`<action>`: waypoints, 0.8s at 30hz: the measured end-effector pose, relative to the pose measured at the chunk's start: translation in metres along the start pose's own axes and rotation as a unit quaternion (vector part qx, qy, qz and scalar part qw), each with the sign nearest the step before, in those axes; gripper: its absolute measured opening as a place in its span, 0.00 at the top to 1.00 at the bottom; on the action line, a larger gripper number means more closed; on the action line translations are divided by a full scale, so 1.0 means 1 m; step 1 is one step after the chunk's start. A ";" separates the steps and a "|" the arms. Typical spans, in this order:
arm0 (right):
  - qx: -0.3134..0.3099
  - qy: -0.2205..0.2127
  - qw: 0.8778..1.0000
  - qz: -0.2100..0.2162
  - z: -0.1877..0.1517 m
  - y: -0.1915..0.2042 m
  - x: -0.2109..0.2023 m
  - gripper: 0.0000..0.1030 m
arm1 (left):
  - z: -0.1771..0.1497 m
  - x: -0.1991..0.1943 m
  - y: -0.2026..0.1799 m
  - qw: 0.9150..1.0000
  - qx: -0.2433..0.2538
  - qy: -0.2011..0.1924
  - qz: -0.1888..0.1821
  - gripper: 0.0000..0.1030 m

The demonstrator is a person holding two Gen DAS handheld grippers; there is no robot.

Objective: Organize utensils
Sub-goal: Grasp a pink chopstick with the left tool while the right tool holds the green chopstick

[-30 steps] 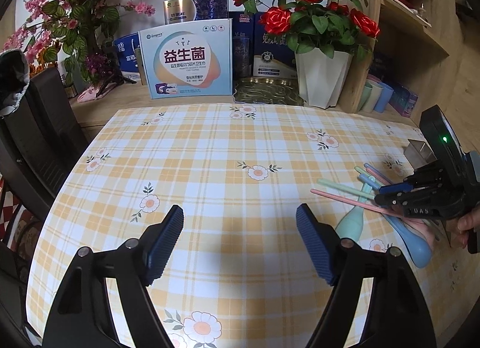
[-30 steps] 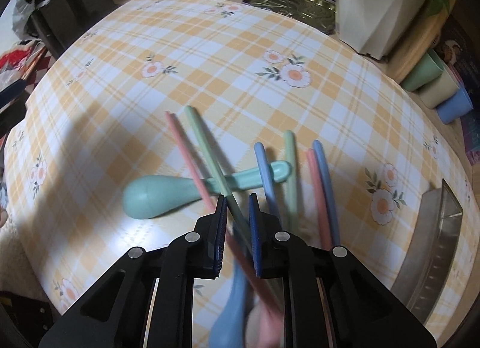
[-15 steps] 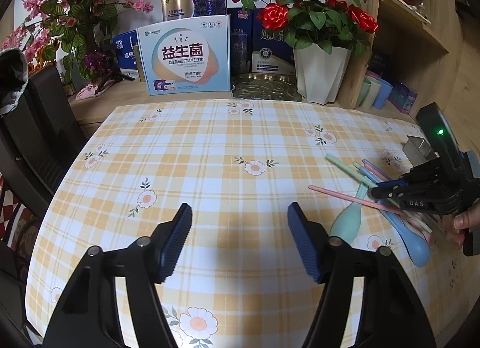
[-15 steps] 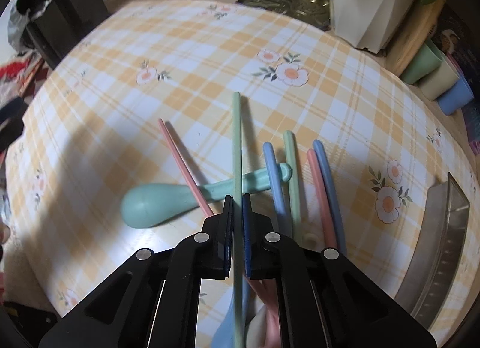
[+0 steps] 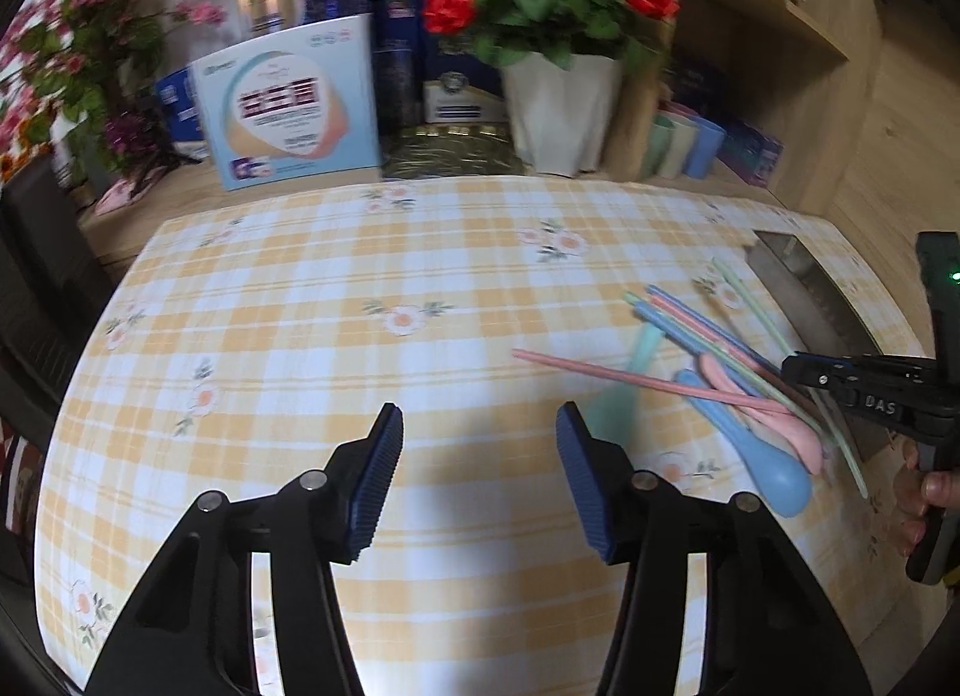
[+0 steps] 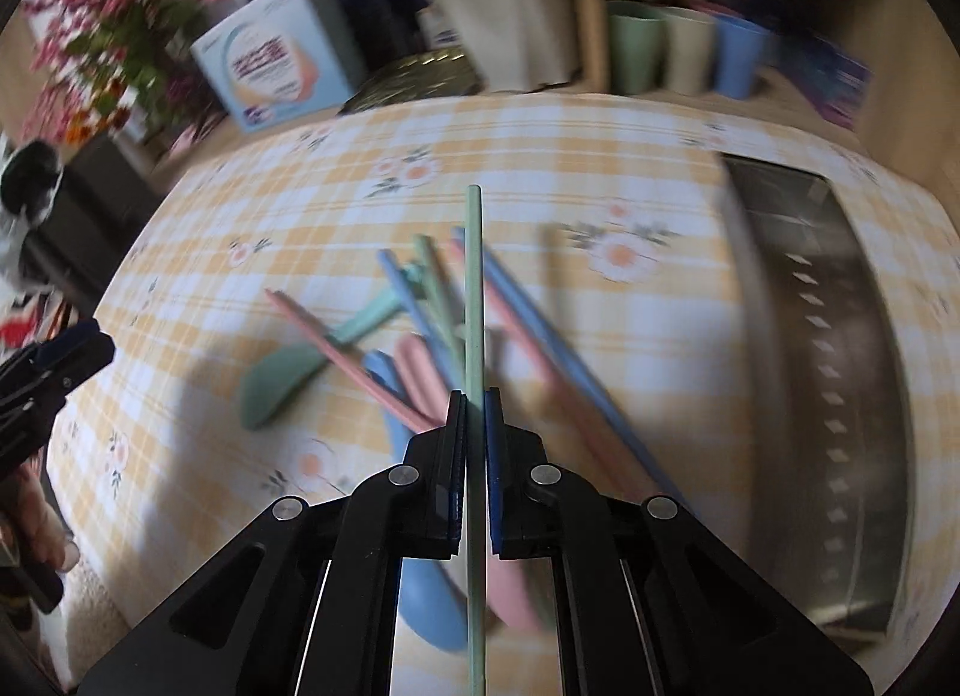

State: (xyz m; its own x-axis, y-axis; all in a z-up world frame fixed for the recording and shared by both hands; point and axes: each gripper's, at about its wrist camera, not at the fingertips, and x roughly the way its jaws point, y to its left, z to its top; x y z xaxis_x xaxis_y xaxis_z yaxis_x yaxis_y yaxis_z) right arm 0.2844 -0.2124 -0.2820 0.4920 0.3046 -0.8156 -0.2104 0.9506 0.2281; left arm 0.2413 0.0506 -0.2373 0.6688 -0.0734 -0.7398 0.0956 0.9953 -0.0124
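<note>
The left gripper point(image 5: 477, 477) hangs low over bare tablecloth point(image 5: 336, 300), jaws wide apart and holding nothing; it seems parked clear of the work. To its right the utensils lie in a loose heap: a pink chopstick point(image 5: 630, 378) slants out toward the middle, crossing a green spoon point(image 5: 624, 390), with a blue spoon point(image 5: 762, 456), a pink spoon point(image 5: 774, 414) and more chopsticks fanned beside them. The right gripper point(image 6: 474, 414) has its jaws pinched on a green chopstick point(image 6: 474, 276), gripped partway along so it points straight ahead, lifted above the heap. Farthest right a steel tray point(image 6: 840, 336) lies just beside the heap, probably the holder this stick is meant for.
</note>
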 end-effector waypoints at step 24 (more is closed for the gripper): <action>0.069 -0.064 0.995 0.031 -0.012 -0.052 -0.045 0.95 | 0.013 0.084 -0.118 0.942 0.295 0.051 -0.154 0.50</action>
State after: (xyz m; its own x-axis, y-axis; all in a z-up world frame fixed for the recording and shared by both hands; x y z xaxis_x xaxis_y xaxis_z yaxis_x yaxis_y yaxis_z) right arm 0.2626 -0.2758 -0.2634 0.5868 0.3587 -0.7260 -0.1291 0.9265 0.3534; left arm 0.2954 -0.0742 -0.2891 0.4713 -0.3158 -0.8235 0.6860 0.7181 0.1172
